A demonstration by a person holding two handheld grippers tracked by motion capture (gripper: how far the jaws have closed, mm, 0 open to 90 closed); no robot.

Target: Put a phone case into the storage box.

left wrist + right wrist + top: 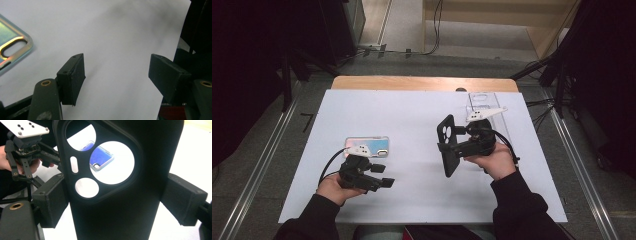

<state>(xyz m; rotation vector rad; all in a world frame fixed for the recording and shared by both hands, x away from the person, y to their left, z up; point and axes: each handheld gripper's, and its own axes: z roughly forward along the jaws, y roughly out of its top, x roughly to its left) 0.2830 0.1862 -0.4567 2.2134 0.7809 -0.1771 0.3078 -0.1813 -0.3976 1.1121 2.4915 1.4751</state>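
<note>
Tabletop: black case (pixel 120 195) between right tool (pixel 115 200) jaws.

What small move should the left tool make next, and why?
Probably a short reach toward the iridescent phone case to grip its edge. The left tool is open with nothing between its jaws, and that case lies flat on the white table just beyond it. The right tool already clamps the black phone case upright.

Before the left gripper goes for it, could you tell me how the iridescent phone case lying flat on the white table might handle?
The iridescent phone case lies flat, so it probably won't roll or tip. Its glossy rim looks slippery and may slide on the white table. The open left gripper could struggle under its low edge.
</note>
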